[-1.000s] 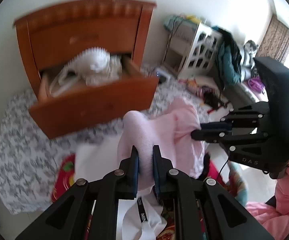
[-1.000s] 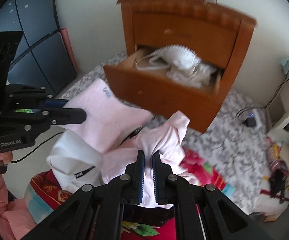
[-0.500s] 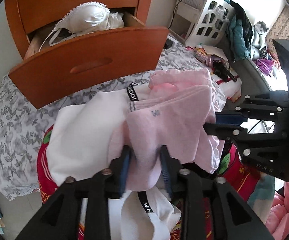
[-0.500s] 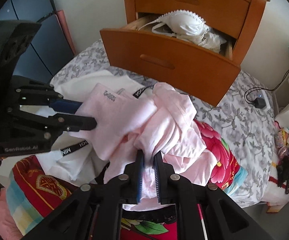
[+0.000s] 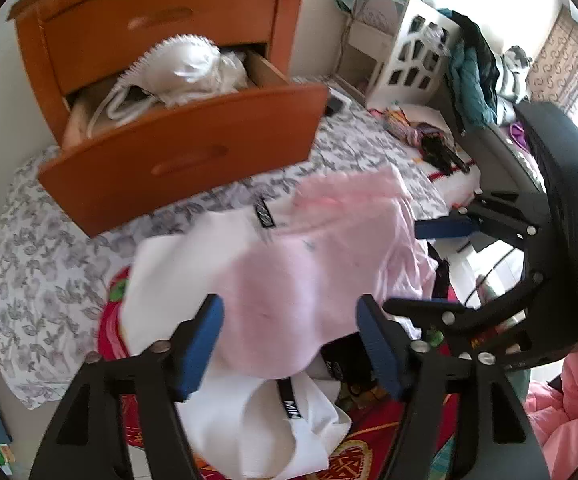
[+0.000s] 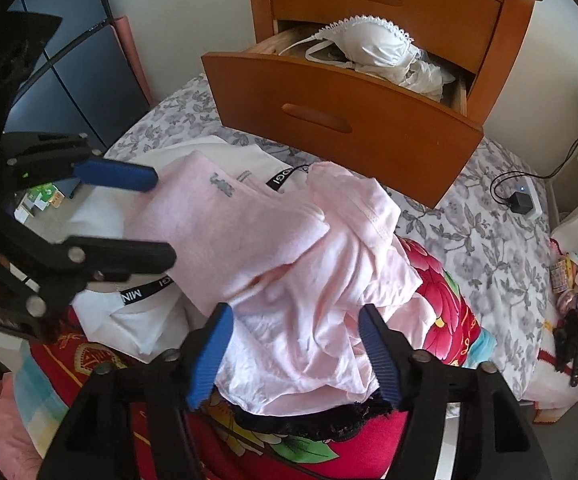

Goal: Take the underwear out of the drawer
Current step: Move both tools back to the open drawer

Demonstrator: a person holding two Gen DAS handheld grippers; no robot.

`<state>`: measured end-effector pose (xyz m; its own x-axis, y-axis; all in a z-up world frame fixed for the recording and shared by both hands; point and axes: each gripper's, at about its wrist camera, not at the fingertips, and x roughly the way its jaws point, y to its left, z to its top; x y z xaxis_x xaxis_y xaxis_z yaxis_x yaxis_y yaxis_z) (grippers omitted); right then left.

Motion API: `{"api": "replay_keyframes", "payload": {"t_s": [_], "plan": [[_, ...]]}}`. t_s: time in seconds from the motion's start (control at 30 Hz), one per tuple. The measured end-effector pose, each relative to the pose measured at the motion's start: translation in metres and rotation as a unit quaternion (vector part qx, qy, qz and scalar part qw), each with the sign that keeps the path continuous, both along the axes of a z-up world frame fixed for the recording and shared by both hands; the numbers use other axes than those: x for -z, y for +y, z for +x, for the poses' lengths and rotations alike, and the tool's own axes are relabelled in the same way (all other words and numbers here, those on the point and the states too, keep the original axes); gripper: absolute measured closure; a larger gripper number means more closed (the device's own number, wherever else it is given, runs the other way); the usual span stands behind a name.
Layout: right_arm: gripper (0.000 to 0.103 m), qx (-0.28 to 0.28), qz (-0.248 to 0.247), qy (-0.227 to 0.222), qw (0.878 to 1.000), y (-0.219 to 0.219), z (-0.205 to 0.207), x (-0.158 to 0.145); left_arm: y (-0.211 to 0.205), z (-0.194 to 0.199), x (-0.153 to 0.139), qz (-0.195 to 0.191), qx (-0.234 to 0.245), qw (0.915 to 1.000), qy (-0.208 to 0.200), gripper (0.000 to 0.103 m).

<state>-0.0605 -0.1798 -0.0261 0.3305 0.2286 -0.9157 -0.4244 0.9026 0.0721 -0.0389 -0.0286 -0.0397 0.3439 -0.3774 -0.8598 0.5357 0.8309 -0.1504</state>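
Pink underwear (image 5: 309,272) (image 6: 289,256) lies crumpled on a pile of white garments (image 5: 177,280) (image 6: 137,320) on the bed. My left gripper (image 5: 289,328) is open, its blue pads either side of the pink cloth without pinching it. My right gripper (image 6: 293,344) is open too, straddling the pink cloth's near edge. Each gripper shows in the other's view: the right gripper (image 5: 441,264), the left gripper (image 6: 145,216). The wooden drawer (image 5: 185,152) (image 6: 341,120) stands pulled out, with a white bra (image 5: 185,68) (image 6: 369,48) on top of its contents.
The bed has a grey floral sheet (image 5: 41,264) (image 6: 489,240) and a red flowered blanket (image 6: 437,300). Black lace cloth (image 6: 309,420) lies under the pink one. A white side cabinet (image 5: 401,64) with clothes heaped beside it stands right; a charger and cable (image 6: 521,200) lie on the bed.
Both grippers have opened and let go of the pink underwear, which now rests on the pile. Both have drawn back a little from the cloth.
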Motion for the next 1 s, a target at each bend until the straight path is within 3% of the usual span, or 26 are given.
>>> {"api": "replay_keyframes", "payload": {"t_s": [0.17,0.3,0.63,0.87,1.0], "plan": [[0.017,0.003,0.008,-0.008,1.000,-0.001,-0.002,-0.005,0.027,0.010,-0.010,-0.002,-0.049,0.9986,-0.020,0.018],[0.000,0.008,0.014,-0.021,1.000,-0.002,-0.002,-0.008,0.050,0.021,-0.012,-0.006,-0.093,0.9952,-0.030,0.008],[0.000,0.025,0.020,-0.085,0.996,-0.009,-0.002,-0.022,0.097,0.034,-0.024,-0.052,-0.209,0.9740,-0.069,0.000],[0.000,0.046,0.051,-0.175,0.982,-0.025,-0.001,-0.040,0.118,0.039,-0.029,-0.105,-0.230,0.9598,-0.122,0.000],[0.000,0.073,0.069,-0.184,0.978,-0.041,0.012,-0.049,0.132,0.055,-0.028,-0.112,-0.248,0.9538,-0.128,0.000]]}}
